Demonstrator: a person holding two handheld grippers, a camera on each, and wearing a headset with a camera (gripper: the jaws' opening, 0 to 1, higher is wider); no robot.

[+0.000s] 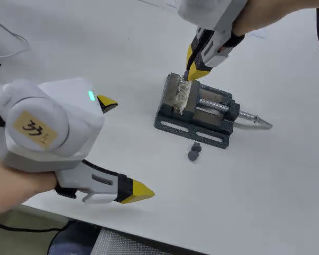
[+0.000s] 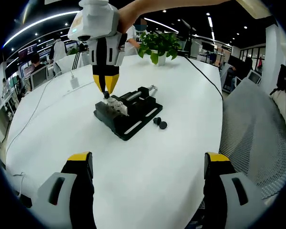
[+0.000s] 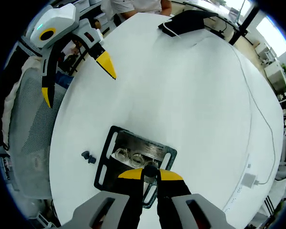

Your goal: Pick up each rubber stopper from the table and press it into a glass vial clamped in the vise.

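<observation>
As right tongs (image 3: 151,173) clamp stopper (image 3: 150,169), they cover near part of vise (image 3: 105,164).

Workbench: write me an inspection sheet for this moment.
Surface: white table.
Job's things: vise clamping glass vials; two spare stoppers on the table beside it.
Clutter: potted plant at the far edge.
Grippers: left gripper open, holding nothing; right gripper shut on a stopper over the vials.
Cables: white cable and black cable lying across the table.
Surroundings: mesh chair, office desks, people behind.
</observation>
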